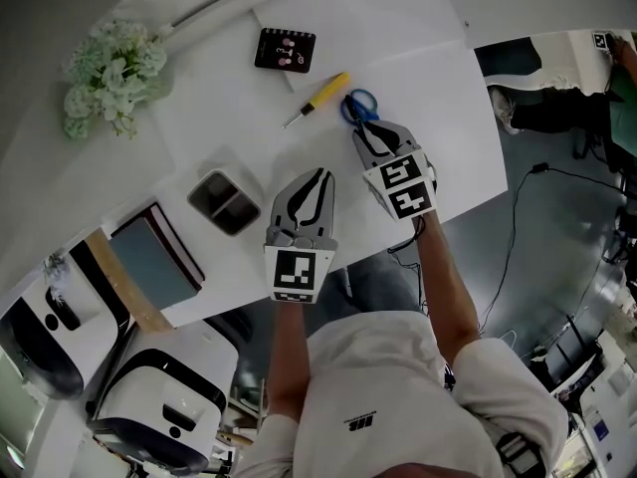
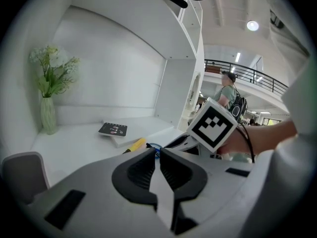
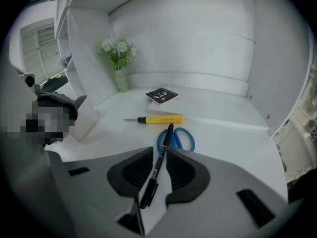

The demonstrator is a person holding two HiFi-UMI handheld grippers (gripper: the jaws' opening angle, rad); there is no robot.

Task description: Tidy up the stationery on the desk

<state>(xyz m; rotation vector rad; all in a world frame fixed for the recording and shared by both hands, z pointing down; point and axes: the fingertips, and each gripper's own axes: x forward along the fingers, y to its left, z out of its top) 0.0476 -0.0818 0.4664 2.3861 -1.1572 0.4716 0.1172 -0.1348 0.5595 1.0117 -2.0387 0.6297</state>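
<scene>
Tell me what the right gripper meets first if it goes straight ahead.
The right gripper, shut on a pen, points at the scissors. The pen tip would likely reach them first, with the screwdriver beyond.

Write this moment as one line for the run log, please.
left gripper: shut, empty | right gripper: shut on black pen | blue scissors, yellow screwdriver, black notebook: lying on desk
</scene>
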